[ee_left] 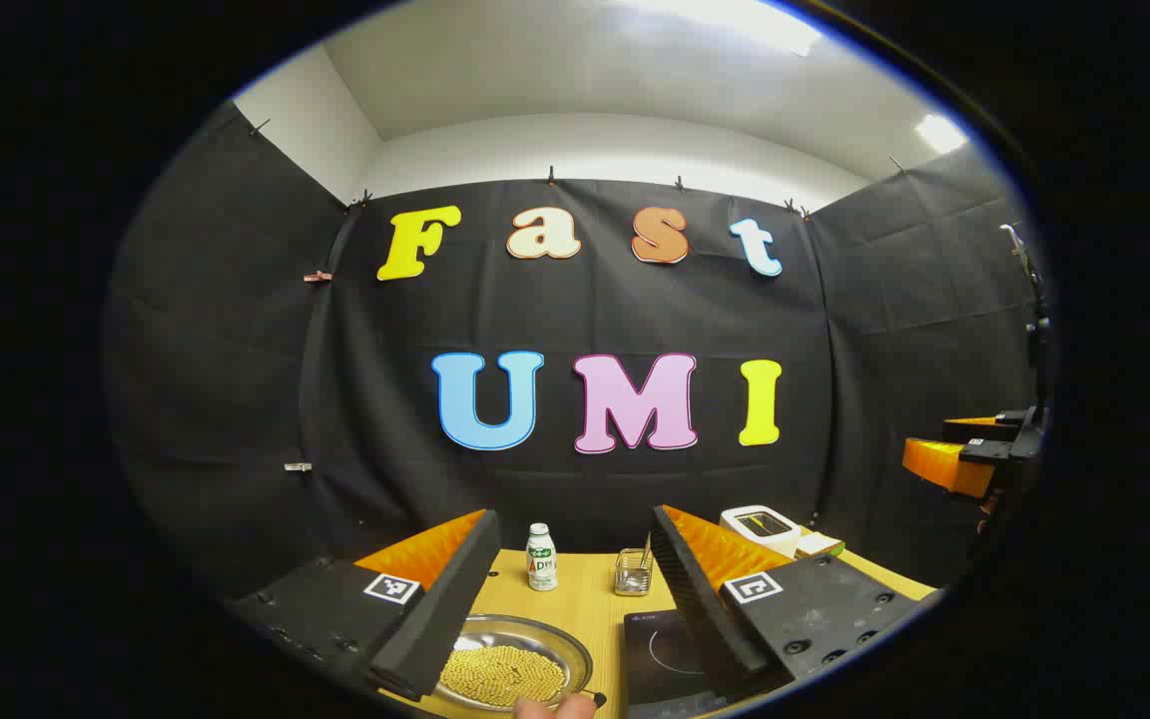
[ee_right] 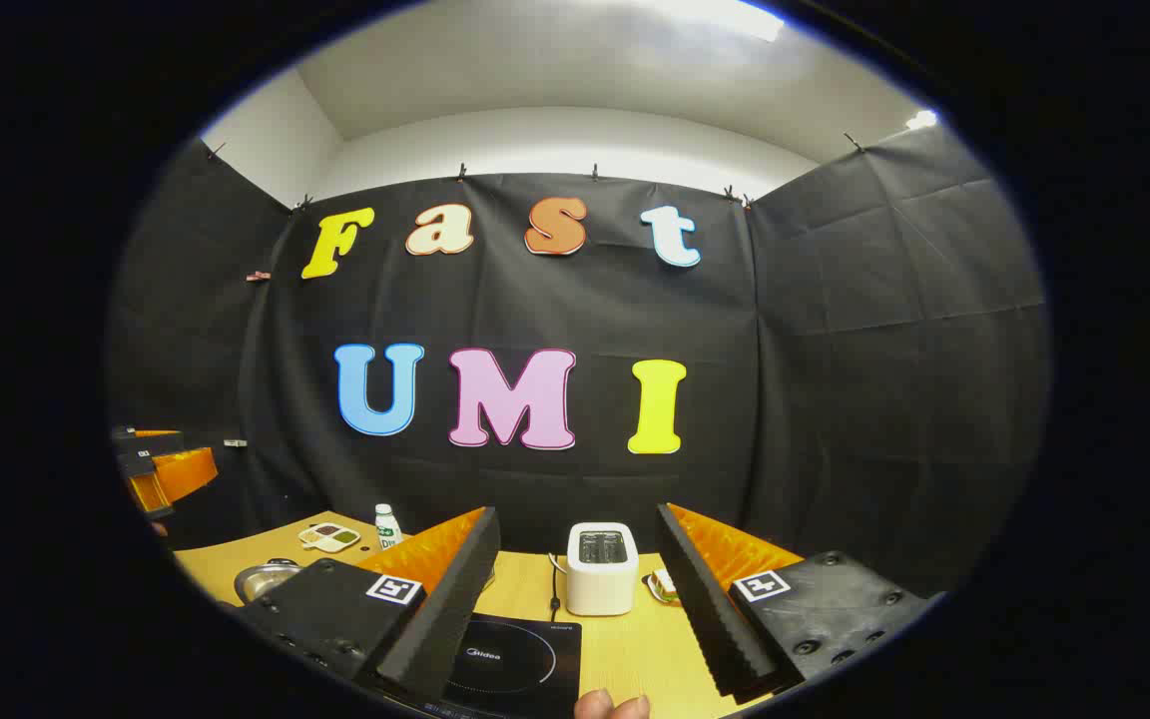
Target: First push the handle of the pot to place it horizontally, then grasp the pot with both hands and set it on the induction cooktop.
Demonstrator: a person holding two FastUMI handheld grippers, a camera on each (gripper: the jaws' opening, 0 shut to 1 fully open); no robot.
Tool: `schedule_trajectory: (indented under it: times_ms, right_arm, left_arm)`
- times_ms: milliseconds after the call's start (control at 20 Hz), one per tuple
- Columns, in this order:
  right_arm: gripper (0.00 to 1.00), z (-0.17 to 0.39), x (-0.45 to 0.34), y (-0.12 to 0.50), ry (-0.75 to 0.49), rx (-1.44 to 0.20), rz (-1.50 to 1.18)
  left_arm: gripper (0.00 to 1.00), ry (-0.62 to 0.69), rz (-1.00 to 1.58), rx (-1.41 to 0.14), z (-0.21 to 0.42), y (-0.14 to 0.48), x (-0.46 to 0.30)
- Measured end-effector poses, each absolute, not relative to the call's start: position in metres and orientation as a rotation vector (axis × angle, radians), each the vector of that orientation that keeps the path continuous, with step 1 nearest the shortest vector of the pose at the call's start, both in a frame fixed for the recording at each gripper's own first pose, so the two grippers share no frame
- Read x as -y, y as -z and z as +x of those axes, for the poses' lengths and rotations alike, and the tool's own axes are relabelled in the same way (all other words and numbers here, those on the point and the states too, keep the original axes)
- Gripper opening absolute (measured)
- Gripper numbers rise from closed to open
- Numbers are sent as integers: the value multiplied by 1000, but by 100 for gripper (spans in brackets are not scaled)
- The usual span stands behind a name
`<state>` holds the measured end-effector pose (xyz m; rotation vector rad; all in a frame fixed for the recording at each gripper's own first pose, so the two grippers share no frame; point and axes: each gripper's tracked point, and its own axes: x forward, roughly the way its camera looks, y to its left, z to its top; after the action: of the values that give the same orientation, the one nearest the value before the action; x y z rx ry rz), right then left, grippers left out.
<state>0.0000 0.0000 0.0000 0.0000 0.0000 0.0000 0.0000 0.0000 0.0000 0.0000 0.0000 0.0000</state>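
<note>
A shiny metal pot [ee_left: 515,664] holding yellow beans sits on the wooden table [ee_left: 585,599], low between my left gripper's fingers. My left gripper [ee_left: 572,529] is open above it and holds nothing. To the pot's right lies the black induction cooktop [ee_left: 670,654]. In the right gripper view the cooktop [ee_right: 515,659] lies under my open, empty right gripper [ee_right: 575,519], and the pot [ee_right: 266,577] shows at the far left. The right gripper [ee_left: 959,454] hangs at the right edge of the left gripper view; the left gripper [ee_right: 161,464] hangs at the left edge of the right gripper view.
A small white bottle [ee_left: 541,557] and a glass jar [ee_left: 633,571] stand behind the pot. A white toaster [ee_right: 600,567] stands behind the cooktop, with a cable beside it. A small divided dish [ee_right: 330,537] lies at the back left. A fingertip [ee_right: 613,706] pokes in at the bottom edge.
</note>
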Motion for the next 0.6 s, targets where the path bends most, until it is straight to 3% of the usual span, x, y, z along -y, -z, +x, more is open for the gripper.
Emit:
schedule_trajectory:
  times_ms: [600]
  right_arm:
    - [98,-11,-3,-1,-16,36,14]
  left_arm:
    - [95,-2,-5,25,-11,4,-2]
